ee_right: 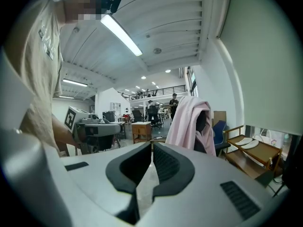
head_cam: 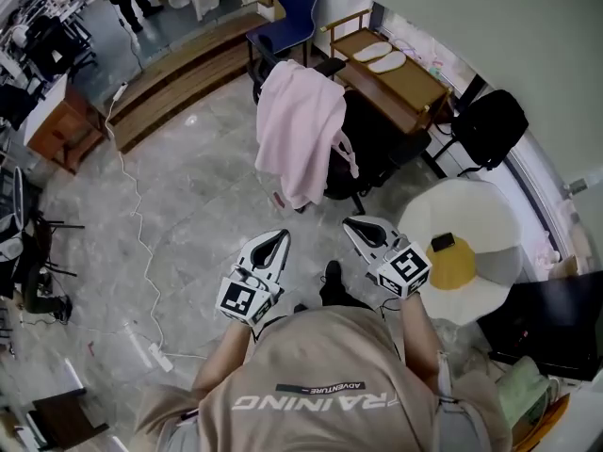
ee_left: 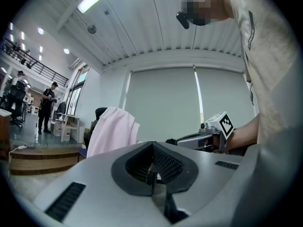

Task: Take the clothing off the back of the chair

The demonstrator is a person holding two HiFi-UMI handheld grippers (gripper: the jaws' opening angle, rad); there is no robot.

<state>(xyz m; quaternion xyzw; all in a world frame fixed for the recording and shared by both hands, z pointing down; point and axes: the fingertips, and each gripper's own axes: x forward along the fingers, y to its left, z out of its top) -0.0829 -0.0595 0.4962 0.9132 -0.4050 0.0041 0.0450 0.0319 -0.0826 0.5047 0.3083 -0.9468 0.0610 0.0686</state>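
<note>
Hanging over the back of the chair (head_cam: pixel 382 144), top middle, the pink clothing (head_cam: pixel 297 130) cannot slide off. Below it, the left tool (head_cam: pixel 279 237) and right tool (head_cam: pixel 351 223) are pressed together, empty.

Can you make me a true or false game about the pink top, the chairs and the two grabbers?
1. The pink clothing hangs over the back of the black chair. True.
2. The left gripper is holding the pink clothing. False: its jaws are together with nothing between them, and it is short of the chair.
3. The right gripper has its jaws together. True.
4. The blue chair stands closer to the person than the black chair. False: it stands farther away, beyond the black chair.
5. A yellow thing lies on the round white table. True.
</note>
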